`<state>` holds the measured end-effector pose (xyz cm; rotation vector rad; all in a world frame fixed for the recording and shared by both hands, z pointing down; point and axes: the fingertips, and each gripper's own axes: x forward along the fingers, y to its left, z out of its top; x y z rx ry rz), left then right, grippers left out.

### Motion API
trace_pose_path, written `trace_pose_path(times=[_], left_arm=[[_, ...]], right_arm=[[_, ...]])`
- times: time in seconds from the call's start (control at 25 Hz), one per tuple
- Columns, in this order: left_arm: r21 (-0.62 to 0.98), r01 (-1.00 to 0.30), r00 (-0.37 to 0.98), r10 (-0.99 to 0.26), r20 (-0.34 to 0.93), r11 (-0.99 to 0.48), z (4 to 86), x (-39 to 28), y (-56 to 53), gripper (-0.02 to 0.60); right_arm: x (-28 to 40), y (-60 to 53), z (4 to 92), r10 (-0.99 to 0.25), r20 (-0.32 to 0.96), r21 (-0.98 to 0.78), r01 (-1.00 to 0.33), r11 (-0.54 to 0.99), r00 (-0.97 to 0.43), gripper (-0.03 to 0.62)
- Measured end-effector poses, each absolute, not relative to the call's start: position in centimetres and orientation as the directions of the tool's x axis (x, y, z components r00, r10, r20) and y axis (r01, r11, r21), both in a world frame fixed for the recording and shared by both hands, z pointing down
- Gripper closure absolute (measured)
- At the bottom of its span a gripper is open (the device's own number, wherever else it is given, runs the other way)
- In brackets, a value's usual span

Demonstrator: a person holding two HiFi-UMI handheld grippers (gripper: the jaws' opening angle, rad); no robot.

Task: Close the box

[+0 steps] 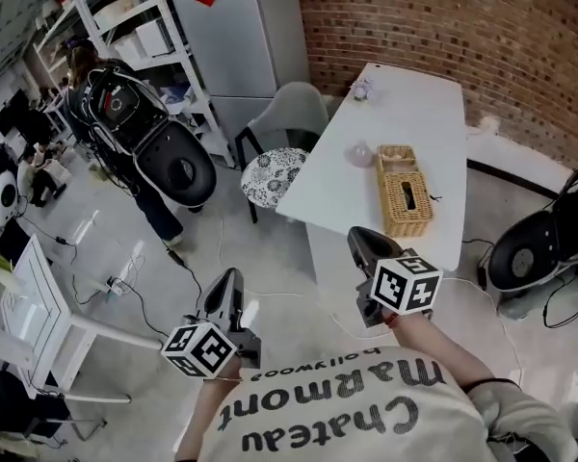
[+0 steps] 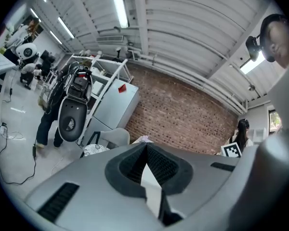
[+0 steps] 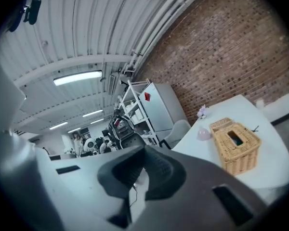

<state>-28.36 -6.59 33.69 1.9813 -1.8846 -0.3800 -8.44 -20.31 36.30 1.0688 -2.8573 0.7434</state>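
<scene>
The wicker tissue box [image 1: 406, 198] lies on the white tabletop [image 1: 433, 114], near its right-hand edge and toward the end nearer the person. In the head view it sits at about 1 o'clock from the right gripper [image 1: 359, 236]. In the right gripper view its slotted top panel looks level and seated on the woven walls. A raised woven rim at the far end makes it hard to say whether the lid is fully home. My reading is that the box is closed or nearly so. What may be left is, at most, a press on the lid to check that it sits flush.

A pale pink rounded thing [image 1: 359, 154] rests at 10 o'clock of the box, just beside it. A smaller lilac item [image 1: 361, 89] stands at 11 o'clock, at the tabletop's far end.

Neither gripper touches the box. The right gripper hovers off the tabletop's near end, its jaws clenched tip to tip with nothing between them. The left gripper [image 1: 228, 277] hangs over the floor at 8 o'clock of the box, well apart from it. Its jaws are also pressed together and empty.

A grey chair [image 1: 291, 112] and a patterned stool [image 1: 270, 176] stand at the tabletop's 9 o'clock side, and a brick wall [image 1: 482, 27] runs behind.
</scene>
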Motion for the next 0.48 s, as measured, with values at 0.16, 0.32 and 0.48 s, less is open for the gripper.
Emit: trace_pose_path(times=[0.16,0.32,0.48], left_arm=[[0.458,-0.886,0.117,-0.991,0.062,-0.076,33.4,-28.6,-5.0,0.580],[0.459,-0.881,0.159,-0.985,0.062,-0.113,33.1,-29.0,-3.1,0.580],[0.467,-0.877,0.168,-0.983,0.073,-0.116,33.6,-29.9,-0.7,0.580]], right_arm=[[-9.0,-17.7,35.7,-0.643,0.175,-0.410,-0.649,0.641,-0.746,0.591],[-9.5,-15.1,35.6,-0.663,0.186,-0.398,-0.673,0.624,-0.725,0.591],[-10.1,-12.4,35.6,-0.670,0.193,-0.395,-0.682,0.616,-0.717,0.591]])
